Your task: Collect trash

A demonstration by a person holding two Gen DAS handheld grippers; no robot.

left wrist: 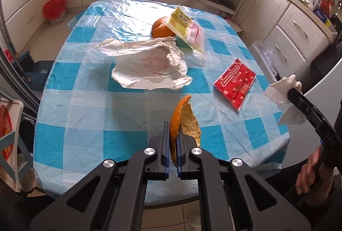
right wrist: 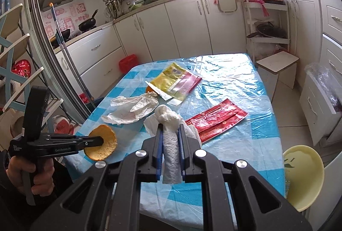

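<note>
My left gripper [left wrist: 173,134] is clamped on a piece of orange peel [left wrist: 185,122], the peel standing on edge between the pads, orange skin to the left and pale pith to the right. It hangs over the near part of the table [left wrist: 89,115], above the blue-and-white checked cloth. My right gripper [right wrist: 171,130] is closed on a wad of white tissue [right wrist: 170,145]; the tissue bulges out past the fingertips and a tail of it droops down behind them. Seen from the left camera, that tissue [left wrist: 282,89] is off the table's right edge. More trash lies on the cloth: a crumpled white paper [left wrist: 149,68] in the middle, a red wrapper [left wrist: 235,82] to its right, and at the far side a yellow packet [left wrist: 186,25] leaning on an orange [left wrist: 161,30]. Something green sits under the packet, though I cannot tell what it is. A red-lined bin [left wrist: 54,9] stands on the floor by the far left cabinets, well apart from the table. A cream stool [right wrist: 303,175] sits by the table's near right corner
</note>
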